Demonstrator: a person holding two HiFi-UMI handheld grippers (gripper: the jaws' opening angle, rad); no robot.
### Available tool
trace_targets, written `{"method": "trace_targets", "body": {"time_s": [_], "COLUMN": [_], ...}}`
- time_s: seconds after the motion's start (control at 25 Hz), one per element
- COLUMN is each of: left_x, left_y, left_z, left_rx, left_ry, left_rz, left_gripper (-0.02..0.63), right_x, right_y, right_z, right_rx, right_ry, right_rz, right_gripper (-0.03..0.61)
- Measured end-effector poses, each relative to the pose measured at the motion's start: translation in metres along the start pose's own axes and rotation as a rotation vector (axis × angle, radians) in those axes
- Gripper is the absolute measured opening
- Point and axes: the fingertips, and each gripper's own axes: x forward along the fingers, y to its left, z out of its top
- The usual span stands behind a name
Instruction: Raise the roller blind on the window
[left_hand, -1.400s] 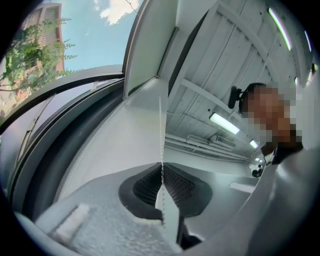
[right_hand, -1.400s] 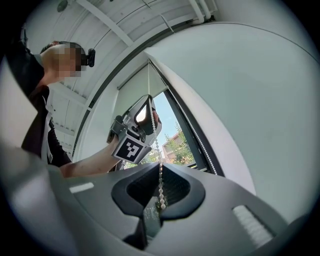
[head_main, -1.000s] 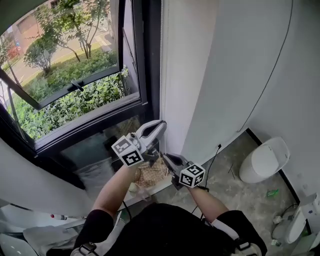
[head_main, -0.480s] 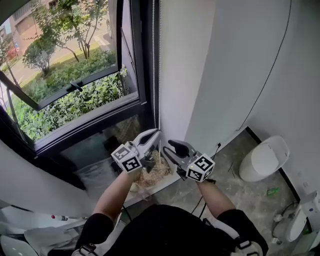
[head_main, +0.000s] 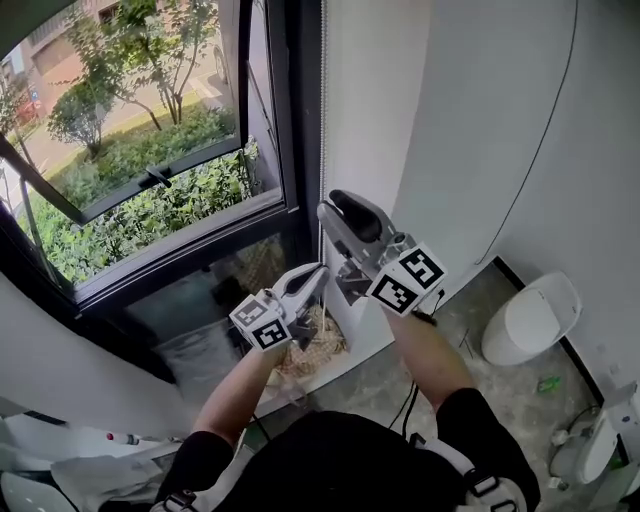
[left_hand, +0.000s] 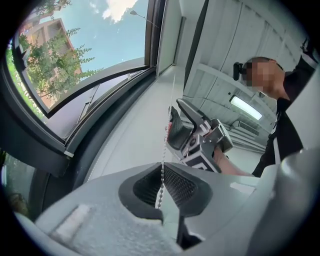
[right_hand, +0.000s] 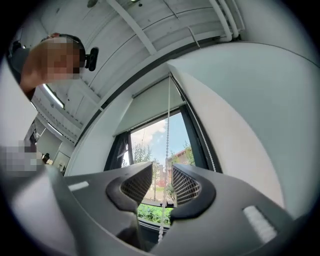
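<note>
A white, rounded, lidded fixture stands on the grey concrete floor by the right wall, with a small green scrap near it. A thin black cable runs down the white wall. Outside, a green hedge grows beneath trees. A straw-coloured woven heap lies at the wall's foot.
</note>
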Motion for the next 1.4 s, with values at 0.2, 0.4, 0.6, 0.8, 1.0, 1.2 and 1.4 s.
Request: {"method": "trace_targets", "body": {"time_s": [0.2,0.4,0.6,0.8,1.0,1.2,1.4], "left_x": [-0.001,-0.001,-0.002,-0.02,-0.047,-0.043,-0.041], "left_y": [-0.004,-0.004,0.001,0.022,0.027,0.02,0.004], "left_z": [0.002,0.001,-0.01,-0.084,-0.145,-0.129,-0.092], "left_rx": [-0.002,-0.005,0.005,0.04,0.052,0.072,0.14], "left_ry": [-0.004,-0.001,0.039,0.249,0.449,0.438,0.479], "left_rz": [-0.013,-0.021,-0.007,0.036,0.058,0.013,-0.112], "left_gripper": [0.015,0.015,0.015,0.015,0.02,0.082,0.169], "right_x": [0.021,0.017,0.003,-0.032,-0.065,-0.068,-0.075], "right_y": [0.003,-0.003,-0.001,-0.001,0.008,0.005,-0.002], "right_z": [0.023,0.025,0.019,-0.049,-0.111,-0.11,-0.107], "right_rx": [-0.028,-0.013,-0.019,0.054,0.101,0.071,0.098], "right_ry": [-0.04,-0.068,-0.097,-0.026,0.089,0.102,0.089], "right_rz": [-0.002,-0.019,-0.015,-0.051,-0.062,-0.068,-0.083], "right_gripper": [0.056,0.017,0.015,0.015,0.015,0.015,0.015]}}
